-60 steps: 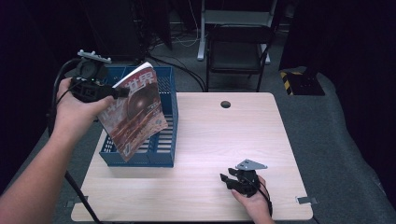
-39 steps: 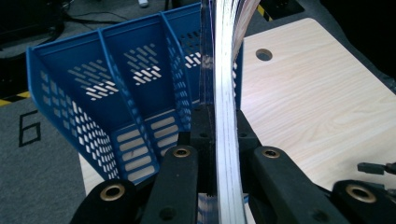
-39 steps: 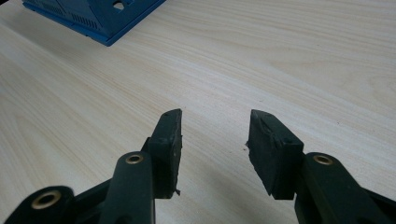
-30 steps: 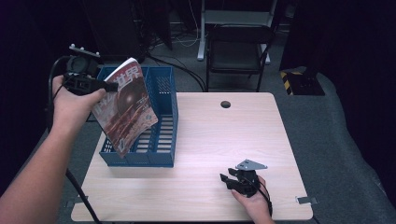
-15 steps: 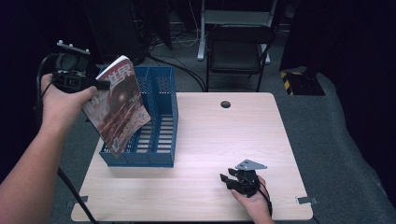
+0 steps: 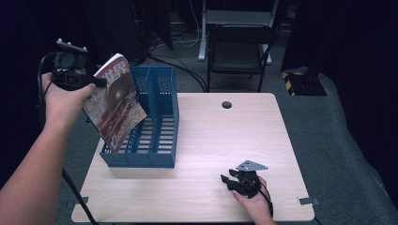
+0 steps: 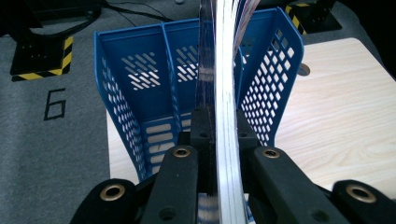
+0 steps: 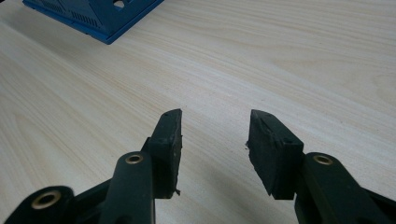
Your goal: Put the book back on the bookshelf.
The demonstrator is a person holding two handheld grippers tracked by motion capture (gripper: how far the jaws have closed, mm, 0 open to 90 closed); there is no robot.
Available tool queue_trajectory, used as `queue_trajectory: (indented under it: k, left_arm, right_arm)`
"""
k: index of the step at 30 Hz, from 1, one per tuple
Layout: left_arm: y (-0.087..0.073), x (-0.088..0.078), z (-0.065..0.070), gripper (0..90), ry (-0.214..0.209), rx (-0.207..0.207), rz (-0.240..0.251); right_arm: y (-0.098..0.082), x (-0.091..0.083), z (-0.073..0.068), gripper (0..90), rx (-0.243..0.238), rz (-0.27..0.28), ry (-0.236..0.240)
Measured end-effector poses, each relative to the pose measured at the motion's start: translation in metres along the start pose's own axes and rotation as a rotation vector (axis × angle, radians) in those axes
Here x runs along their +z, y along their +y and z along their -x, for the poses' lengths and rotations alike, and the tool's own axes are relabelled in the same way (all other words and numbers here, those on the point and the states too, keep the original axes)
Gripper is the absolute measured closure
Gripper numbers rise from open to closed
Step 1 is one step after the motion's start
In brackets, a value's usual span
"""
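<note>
My left gripper (image 6: 96,82) pinches magazine (image 6: 117,105) by top edge, raised at rack's left side, tilted. Blue file rack (image 7: 140,93) ahead and below jaws. I judge next: square spine with a slot, probably middle one, lower slowly. Left forearm lifted, angled in. Right gripper (image 8: 215,140) spread, empty, resting low on table (image 8: 280,60).

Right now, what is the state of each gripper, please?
Left gripper: shut on the magazine.
Right gripper: open, holding nothing.
</note>
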State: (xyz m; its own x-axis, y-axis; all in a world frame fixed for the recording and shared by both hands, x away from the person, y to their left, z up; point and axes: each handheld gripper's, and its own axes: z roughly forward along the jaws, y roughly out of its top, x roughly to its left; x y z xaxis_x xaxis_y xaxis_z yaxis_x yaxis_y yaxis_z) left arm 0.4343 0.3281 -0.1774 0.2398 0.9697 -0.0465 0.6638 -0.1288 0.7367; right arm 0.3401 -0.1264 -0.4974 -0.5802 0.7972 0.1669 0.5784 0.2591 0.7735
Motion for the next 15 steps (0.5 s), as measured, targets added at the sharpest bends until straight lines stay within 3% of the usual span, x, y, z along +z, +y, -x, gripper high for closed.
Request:
queue_trajectory:
  k: [15]
  left_arm:
    - [0.001,0.022,0.005,84.0,0.022,-0.036,0.007]
  right_arm:
    - [0.0,-0.001,0.0,54.6,0.006,0.007,0.002]
